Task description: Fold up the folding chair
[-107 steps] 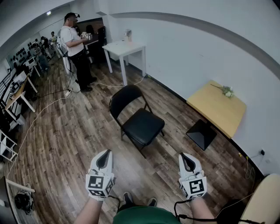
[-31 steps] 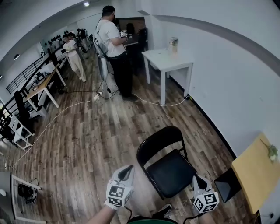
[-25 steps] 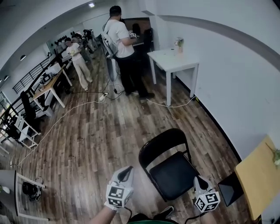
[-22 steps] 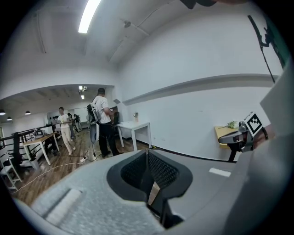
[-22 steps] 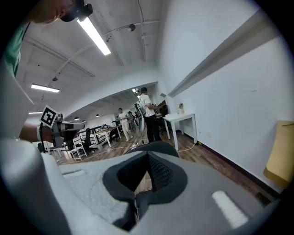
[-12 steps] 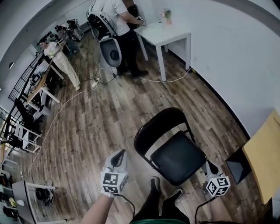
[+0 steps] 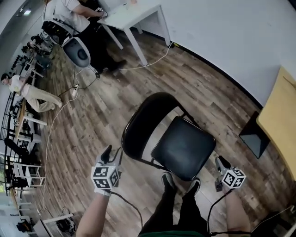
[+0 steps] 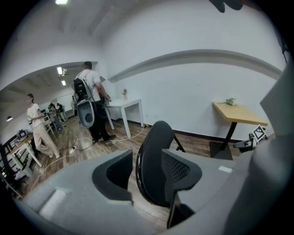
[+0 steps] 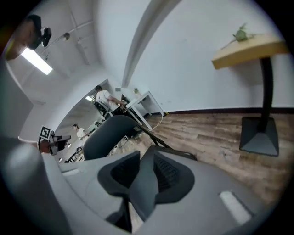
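The black folding chair stands unfolded on the wood floor, its backrest (image 7: 138, 124) to the left of its seat (image 7: 183, 147). My left gripper (image 7: 112, 155) is low beside the backrest's outer edge. In the left gripper view its jaws (image 8: 147, 167) have just been opening, and the backrest (image 8: 154, 142) shows edge-on in the gap with space beside the left pad. My right gripper (image 7: 221, 163) is at the seat's near right corner. Its jaws (image 9: 142, 167) have just been opening a little, and the seat's edge (image 9: 140, 195) lies between the pads.
My legs and shoes (image 7: 178, 184) are right in front of the seat. A wooden table (image 7: 283, 115) with a black base (image 7: 255, 138) stands at the right. A white table (image 7: 135, 14), a person (image 7: 69, 8) and a floor cable (image 7: 148, 62) are beyond the chair.
The view has tipped down onto the chair. Both grippers have dropped, the left to the backrest's edge, the right to the seat's corner. The left jaws now stand apart.
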